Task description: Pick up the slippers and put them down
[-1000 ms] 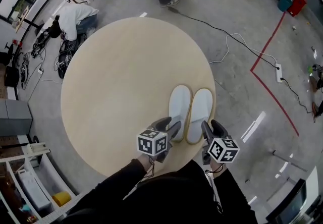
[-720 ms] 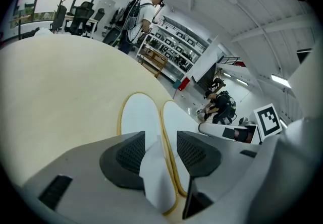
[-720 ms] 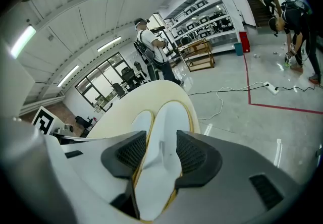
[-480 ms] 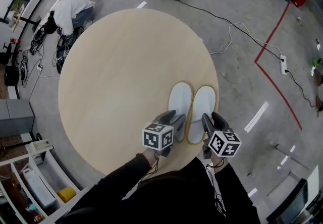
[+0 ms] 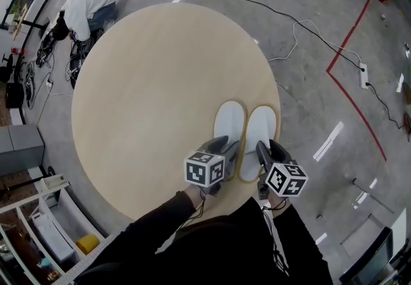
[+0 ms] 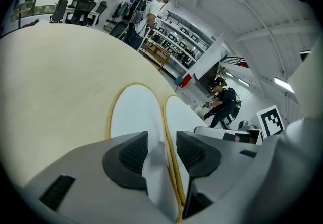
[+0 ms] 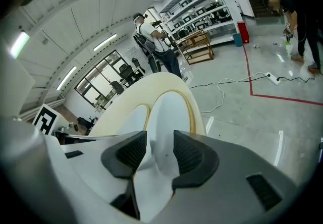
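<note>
Grey concrete floor, workshop-type room. Round pale wooden table (image 5: 148, 85) fills the centre of the head view. Red tape line (image 5: 350, 33) on the floor at the upper right, with a white cable running to a power strip (image 5: 363, 76) beside it. Person in a white top (image 5: 90, 8) crouched on the floor at the upper left, beyond the table rim.

Pair of white slippers with tan edging lies flat on the table near its lower right rim, side by side, edges close to touching, toes toward the top of the frame: left slipper (image 5: 229, 124), right slipper (image 5: 261, 128).

Left gripper (image 5: 225, 151) sits at the heel end of the left slipper. Its own view shows both ribbed pads closed on a fold of white fabric from that slipper (image 6: 133, 112); the other slipper (image 6: 184, 117) lies just to the right.

Right gripper (image 5: 265, 153) sits at the heel end of the right slipper. Its own view shows the jaws pinching white fabric of that slipper (image 7: 169, 112).

Black sleeves (image 5: 192, 245) fill the bottom of the frame.
</note>
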A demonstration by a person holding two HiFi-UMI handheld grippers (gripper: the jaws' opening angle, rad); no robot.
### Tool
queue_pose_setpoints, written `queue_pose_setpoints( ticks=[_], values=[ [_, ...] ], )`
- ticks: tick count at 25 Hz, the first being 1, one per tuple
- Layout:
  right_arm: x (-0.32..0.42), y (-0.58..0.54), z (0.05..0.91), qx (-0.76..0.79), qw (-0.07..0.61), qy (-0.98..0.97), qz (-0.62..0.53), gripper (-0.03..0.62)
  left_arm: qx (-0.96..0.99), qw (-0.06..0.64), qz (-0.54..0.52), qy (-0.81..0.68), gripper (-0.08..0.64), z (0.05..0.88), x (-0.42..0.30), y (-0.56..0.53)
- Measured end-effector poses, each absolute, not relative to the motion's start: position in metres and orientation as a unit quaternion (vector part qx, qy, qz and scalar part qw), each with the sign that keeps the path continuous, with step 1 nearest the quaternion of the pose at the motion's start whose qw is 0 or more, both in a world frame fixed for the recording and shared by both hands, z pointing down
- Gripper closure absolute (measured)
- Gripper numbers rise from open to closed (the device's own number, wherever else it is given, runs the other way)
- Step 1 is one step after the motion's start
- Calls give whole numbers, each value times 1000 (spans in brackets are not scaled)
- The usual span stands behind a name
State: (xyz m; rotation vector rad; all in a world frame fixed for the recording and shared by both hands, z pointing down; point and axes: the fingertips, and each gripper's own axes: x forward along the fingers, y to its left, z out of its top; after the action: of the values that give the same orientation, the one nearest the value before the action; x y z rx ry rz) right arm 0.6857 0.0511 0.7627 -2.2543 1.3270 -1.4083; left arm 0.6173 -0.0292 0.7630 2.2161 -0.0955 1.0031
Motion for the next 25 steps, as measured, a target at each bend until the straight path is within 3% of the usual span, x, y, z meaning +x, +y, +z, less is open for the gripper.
queue_pose_setpoints(
  ticks=[6,11,25],
  values=[
    [686,48,765,-751,89,447,-477,429,850,349,393,-39,377,769,617,-31],
    [688,48,761,-753,95,450,-471,548,850,345,393,-59,500,771,615,-37],
    [662,50,732,-753,97,465,-455,558,863,357,355,-42,525,731,593,-33]
  ],
)
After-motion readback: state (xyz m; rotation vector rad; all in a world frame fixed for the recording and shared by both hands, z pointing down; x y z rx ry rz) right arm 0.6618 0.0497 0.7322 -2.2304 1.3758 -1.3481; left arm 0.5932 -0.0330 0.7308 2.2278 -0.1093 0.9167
